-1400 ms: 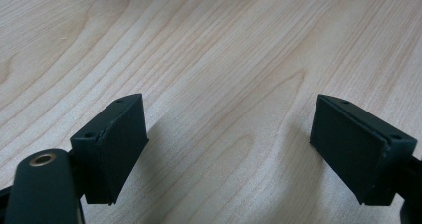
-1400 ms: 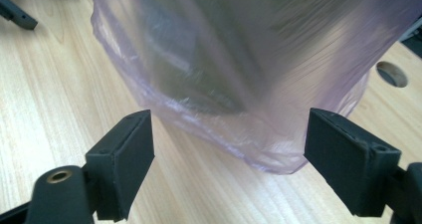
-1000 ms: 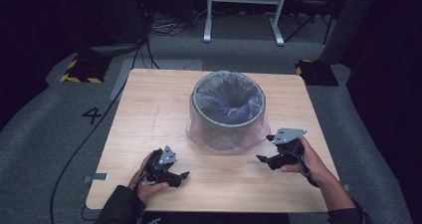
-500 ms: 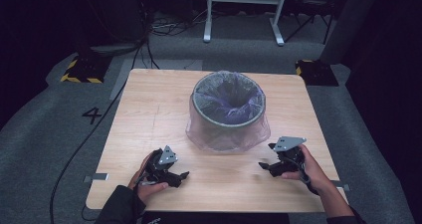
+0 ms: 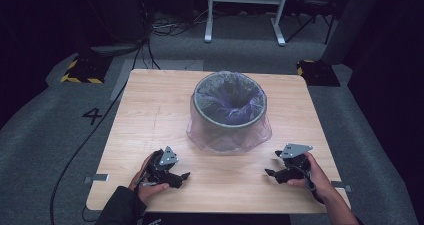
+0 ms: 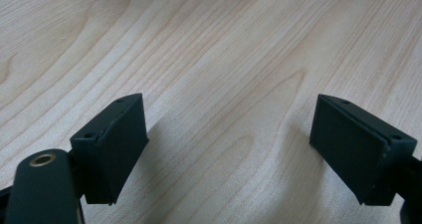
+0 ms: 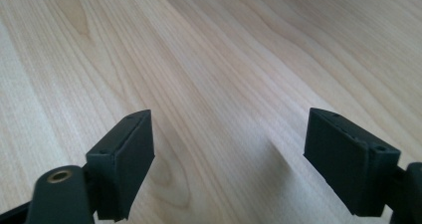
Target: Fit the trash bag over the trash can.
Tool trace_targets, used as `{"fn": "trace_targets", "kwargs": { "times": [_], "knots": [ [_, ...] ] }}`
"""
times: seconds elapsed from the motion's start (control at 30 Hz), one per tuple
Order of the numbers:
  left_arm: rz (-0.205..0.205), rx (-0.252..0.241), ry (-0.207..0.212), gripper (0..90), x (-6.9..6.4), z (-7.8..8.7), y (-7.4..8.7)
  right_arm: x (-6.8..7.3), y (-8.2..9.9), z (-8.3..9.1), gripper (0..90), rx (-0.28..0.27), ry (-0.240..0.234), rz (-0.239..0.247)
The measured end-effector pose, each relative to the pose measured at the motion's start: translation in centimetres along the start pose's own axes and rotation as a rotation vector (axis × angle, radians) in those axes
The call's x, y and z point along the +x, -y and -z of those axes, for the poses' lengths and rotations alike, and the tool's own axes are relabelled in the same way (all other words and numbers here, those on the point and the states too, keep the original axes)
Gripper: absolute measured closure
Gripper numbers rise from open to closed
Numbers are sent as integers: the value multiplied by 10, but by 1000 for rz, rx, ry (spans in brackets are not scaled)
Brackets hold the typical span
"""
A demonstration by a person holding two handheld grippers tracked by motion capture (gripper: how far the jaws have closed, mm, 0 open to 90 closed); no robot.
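While the person's left hand [image 5: 150, 177] rests low at the table's [image 5: 150, 110] near edge, the left gripper [image 5: 184, 176] it holds points rightward along the wood, jaws spread wide with nothing between them. Between and beyond the two hands, near the table's middle, stands the bin [image 5: 229, 110], lined with a clear bag whose skirt spreads on the wood. At right, the right hand [image 5: 312, 172] holds the right gripper [image 5: 270, 163] just above the tabletop, aimed left toward the bin's base, jaws likewise wide apart and empty.
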State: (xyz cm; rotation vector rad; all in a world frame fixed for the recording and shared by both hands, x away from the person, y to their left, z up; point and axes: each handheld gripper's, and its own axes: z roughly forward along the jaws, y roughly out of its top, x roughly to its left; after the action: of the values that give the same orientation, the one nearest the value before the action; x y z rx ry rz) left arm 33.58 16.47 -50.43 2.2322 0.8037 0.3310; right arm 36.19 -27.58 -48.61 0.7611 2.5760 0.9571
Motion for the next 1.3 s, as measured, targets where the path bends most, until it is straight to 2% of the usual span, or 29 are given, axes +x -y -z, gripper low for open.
{"fn": "trace_targets", "kwargs": {
  "times": [0.1,0.27,0.37,0.57,1.0,1.3],
  "knots": [
    [0,0,0,144,0,0,0,-1,8,2,196,-21,-19,-37],
    [0,0,0,144,0,0,0,-3,23,7,192,-22,-9,-78],
    [0,0,0,144,0,0,0,-3,35,12,193,-56,3,-117],
    [0,0,0,144,0,0,0,-1,50,21,192,-96,37,-147],
    [0,2,1,143,0,0,0,-4,74,42,191,-94,63,-175],
    [0,3,2,143,0,0,0,-13,94,60,192,-93,116,-233]
  ]
}}
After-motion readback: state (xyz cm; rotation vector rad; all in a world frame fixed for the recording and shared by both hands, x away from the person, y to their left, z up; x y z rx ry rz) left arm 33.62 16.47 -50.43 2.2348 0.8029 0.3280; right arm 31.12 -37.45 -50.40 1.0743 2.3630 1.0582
